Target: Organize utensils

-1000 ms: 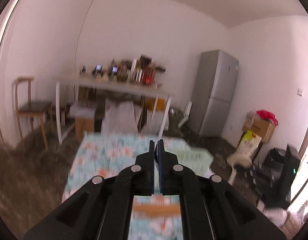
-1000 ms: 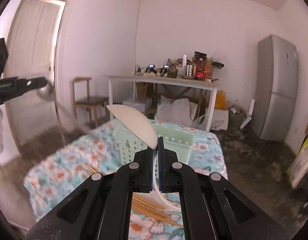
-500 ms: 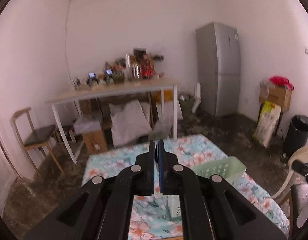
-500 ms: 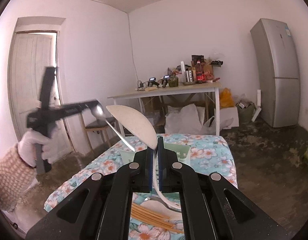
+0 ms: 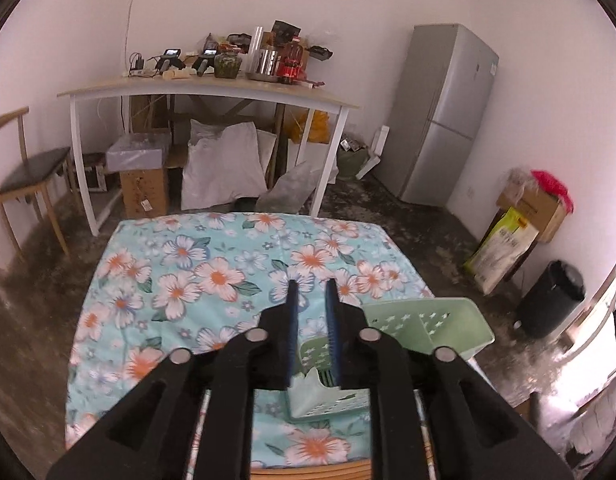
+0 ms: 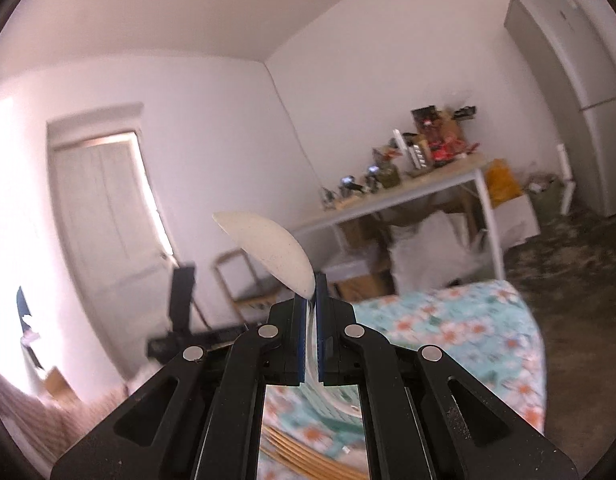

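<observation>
Room: white walls, a grey fridge point(image 5: 444, 116) at 2 o'clock, a cluttered white desk point(image 5: 208, 88) at 12 and a wooden chair point(image 5: 24, 168) at 9 in your left view.
Surface: a table under a flowered cloth point(image 5: 212, 276) fills the middle.
Basket: the green basket point(image 5: 424, 328) sits on the cloth at 4 o'clock, just beside your left fingers.
Left gripper: your left gripper point(image 5: 311, 292) tilts down over the cloth; its jaws are opening, nothing between them.
Right gripper: your right gripper point(image 6: 310, 284) points level, fingers clamped on the white spoon point(image 6: 268, 248), whose bowl sticks up toward 11.
Chopsticks: wooden chopsticks point(image 6: 308, 456) lie on the cloth at 6 in your right view.
</observation>
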A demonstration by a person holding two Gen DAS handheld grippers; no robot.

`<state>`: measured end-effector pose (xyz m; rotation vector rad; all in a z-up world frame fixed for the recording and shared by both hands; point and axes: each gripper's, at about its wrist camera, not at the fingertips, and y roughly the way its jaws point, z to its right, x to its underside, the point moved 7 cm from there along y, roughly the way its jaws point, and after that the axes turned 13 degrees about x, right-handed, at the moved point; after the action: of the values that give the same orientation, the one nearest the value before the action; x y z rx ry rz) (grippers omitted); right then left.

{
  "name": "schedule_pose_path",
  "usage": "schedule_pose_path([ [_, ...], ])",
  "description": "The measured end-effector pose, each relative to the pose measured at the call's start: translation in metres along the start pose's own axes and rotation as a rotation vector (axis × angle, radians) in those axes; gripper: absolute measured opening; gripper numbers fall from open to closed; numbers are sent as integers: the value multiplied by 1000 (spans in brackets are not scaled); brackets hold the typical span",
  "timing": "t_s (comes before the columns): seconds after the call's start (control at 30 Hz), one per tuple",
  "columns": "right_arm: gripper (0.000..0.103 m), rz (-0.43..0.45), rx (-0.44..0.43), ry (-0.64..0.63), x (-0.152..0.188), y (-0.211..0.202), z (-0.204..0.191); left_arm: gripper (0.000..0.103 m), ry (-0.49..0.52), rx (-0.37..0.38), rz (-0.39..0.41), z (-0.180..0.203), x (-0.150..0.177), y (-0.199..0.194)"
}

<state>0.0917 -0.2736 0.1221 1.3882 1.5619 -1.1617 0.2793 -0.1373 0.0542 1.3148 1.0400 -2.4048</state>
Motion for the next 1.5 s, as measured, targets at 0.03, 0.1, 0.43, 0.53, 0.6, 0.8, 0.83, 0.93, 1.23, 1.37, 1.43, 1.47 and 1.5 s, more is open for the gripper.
schedule_pose_path([
  [0.03,2,6,-22,17,-6,3,0,21,-4,4,9,-3,-1,-2],
  [0.1,2,19,-50,37,-15,10,1,28,-8,9,44,-3,-2,-9],
  [0.43,2,-36,-32,92,-6,69,29,43,-12,23,158,-2,30,-61],
  [0.53,3,-83,-5,86,14,85,38,45,-33,28,141,-5,54,-68],
  [0.6,8,-126,21,77,32,96,45,46,-46,25,121,-8,67,-69],
  [0.8,42,-209,126,25,66,101,57,47,-108,27,75,-14,108,-69],
  [0.83,47,-207,134,17,66,98,56,47,-114,28,72,-14,112,-70],
  [0.93,63,-185,171,-10,62,82,56,47,-91,10,63,-11,121,-70],
  [1.23,73,-149,260,-60,52,26,53,58,1,-23,52,10,137,-71],
  [1.37,73,-224,312,-97,79,10,48,62,58,-118,20,12,152,-66],
  [1.43,72,-300,326,-86,105,8,47,62,55,-126,-1,13,164,-61],
  [1.47,70,-350,318,-64,122,7,46,62,53,-125,-8,12,168,-60],
  [1.5,62,-387,308,-48,134,7,44,62,50,-127,-18,12,174,-58],
])
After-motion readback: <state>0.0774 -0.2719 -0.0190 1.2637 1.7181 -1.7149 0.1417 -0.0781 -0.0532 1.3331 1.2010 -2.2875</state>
